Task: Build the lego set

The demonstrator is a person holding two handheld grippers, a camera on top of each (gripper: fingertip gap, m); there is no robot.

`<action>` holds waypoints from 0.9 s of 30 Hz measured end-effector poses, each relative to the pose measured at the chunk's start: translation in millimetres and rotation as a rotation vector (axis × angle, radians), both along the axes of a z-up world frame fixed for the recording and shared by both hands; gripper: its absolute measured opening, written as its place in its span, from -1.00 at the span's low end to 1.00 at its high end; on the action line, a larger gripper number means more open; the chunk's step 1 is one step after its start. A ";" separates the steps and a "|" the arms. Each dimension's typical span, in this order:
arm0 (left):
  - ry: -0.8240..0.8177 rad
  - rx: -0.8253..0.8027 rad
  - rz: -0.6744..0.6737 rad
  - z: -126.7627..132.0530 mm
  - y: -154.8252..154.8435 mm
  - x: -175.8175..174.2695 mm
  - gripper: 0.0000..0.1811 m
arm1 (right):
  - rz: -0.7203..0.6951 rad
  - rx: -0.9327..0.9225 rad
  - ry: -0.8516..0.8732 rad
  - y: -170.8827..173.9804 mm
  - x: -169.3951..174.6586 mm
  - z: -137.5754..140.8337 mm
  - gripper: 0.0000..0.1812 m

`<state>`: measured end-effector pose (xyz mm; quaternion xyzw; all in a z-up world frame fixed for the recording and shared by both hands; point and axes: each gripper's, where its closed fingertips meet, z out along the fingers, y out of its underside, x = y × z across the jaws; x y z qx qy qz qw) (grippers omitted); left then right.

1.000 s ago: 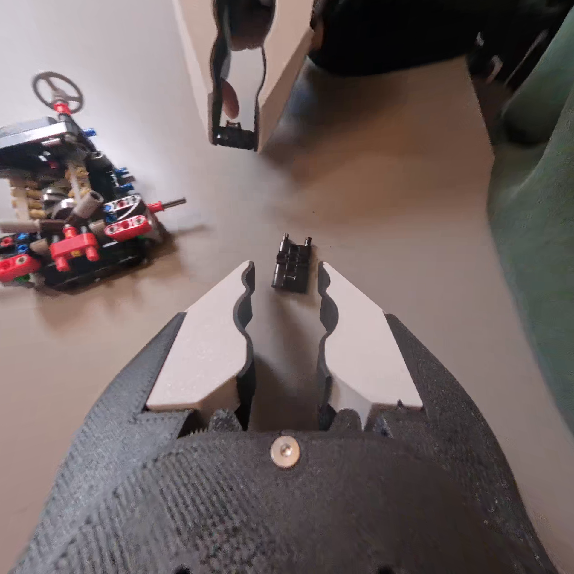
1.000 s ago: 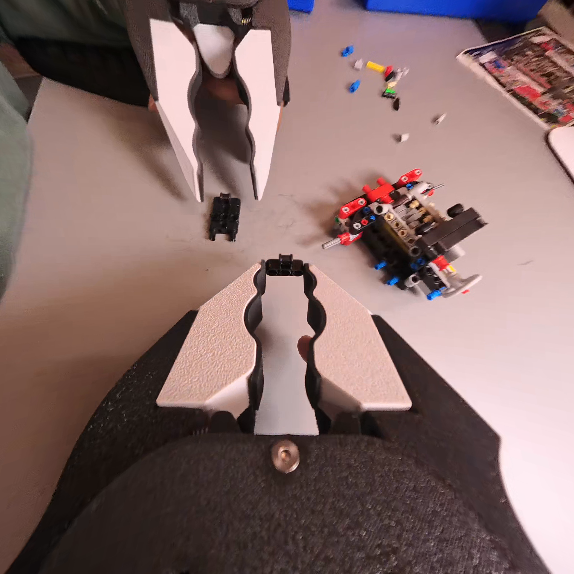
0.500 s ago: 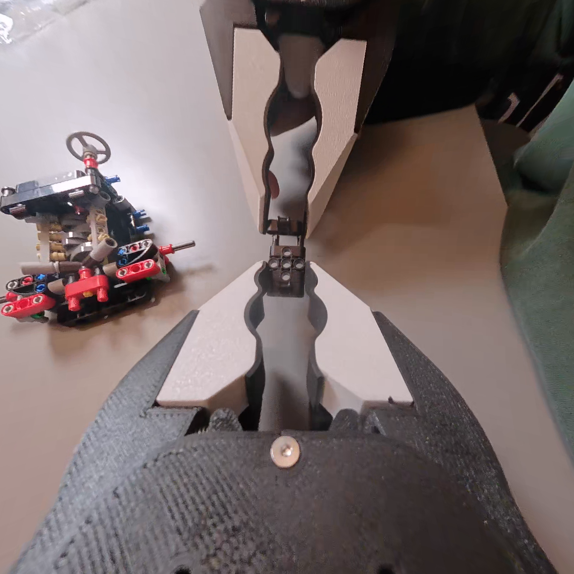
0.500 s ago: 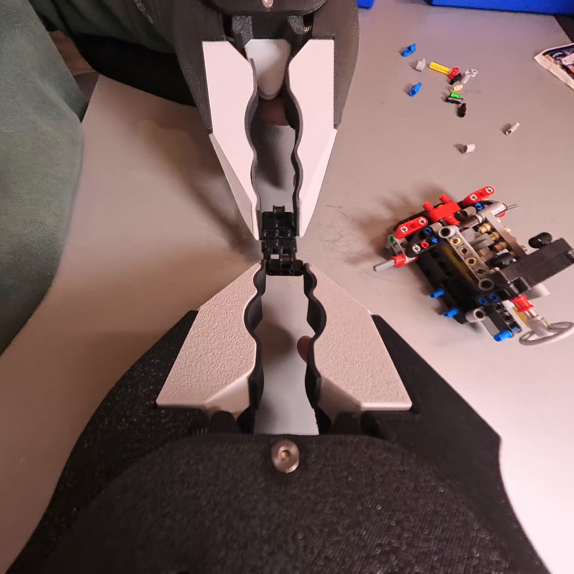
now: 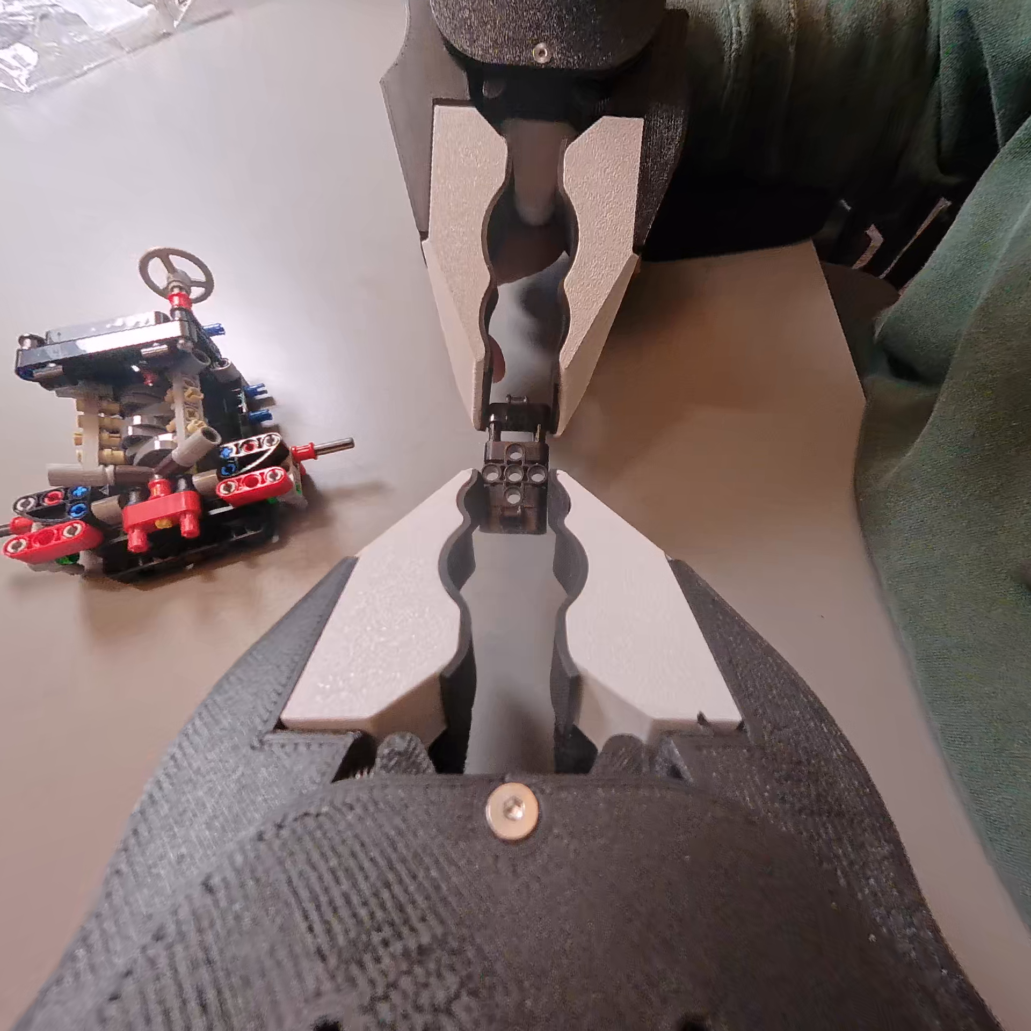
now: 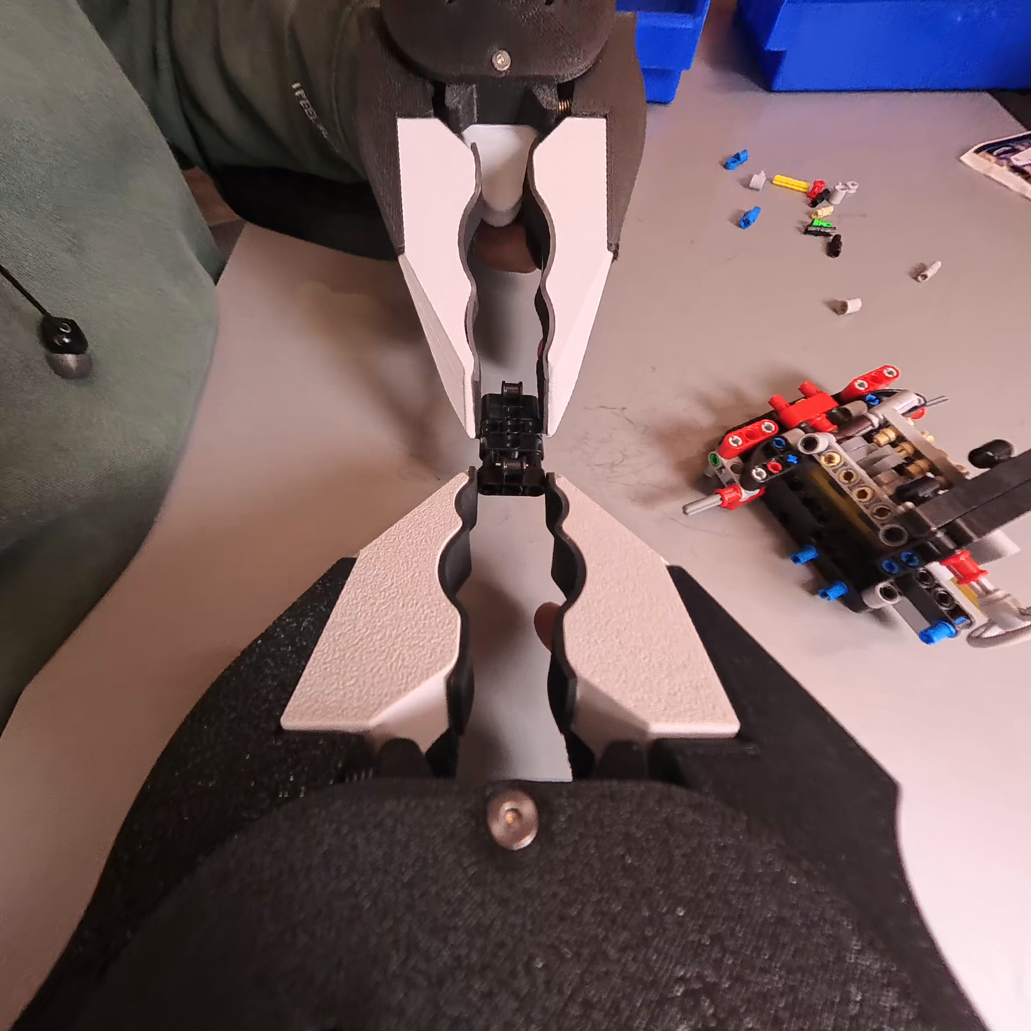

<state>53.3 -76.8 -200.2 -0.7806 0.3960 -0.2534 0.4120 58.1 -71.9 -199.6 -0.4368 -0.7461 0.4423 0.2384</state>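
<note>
My left gripper (image 5: 513, 488) is shut on a black block with round holes (image 5: 514, 498). My right gripper (image 5: 516, 427) comes in from the top, shut on a small black connector piece (image 5: 517, 415). The two pieces meet tip to tip above the table. In the right wrist view my right gripper (image 6: 510, 485) holds the connector (image 6: 509, 481) against the block (image 6: 509, 419) in my left gripper (image 6: 510, 427). The part-built car model (image 5: 150, 446) lies on the table to the side; it also shows in the right wrist view (image 6: 870, 491).
Several small loose pieces (image 6: 809, 206) lie at the back right of the grey table (image 6: 697, 312). Blue bins (image 6: 892, 44) and a booklet (image 6: 1004, 167) stand beyond them. A clear plastic bag (image 5: 56, 44) lies far left. A person's green sleeve (image 5: 948, 502) borders the table edge.
My left gripper was open over the black block on the table; it has shut on it and lifted it. Both grippers moved together until the two black pieces met.
</note>
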 end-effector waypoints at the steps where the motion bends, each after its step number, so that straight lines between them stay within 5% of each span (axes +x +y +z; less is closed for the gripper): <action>1: -0.007 -0.005 0.001 0.7 -0.1 -0.4 -0.76 | -0.002 -0.006 0.005 0.1 -0.6 0.5 -0.75; 10: -0.048 -0.080 0.006 -3.9 -2.4 -1.1 -0.77 | 0.000 -0.070 -0.013 -2.5 -2.1 -2.9 -0.75; 27: 0.200 -0.078 -0.034 -32.6 -8.1 2.2 -0.77 | 0.026 0.259 -0.207 -9.5 1.0 -34.4 -0.76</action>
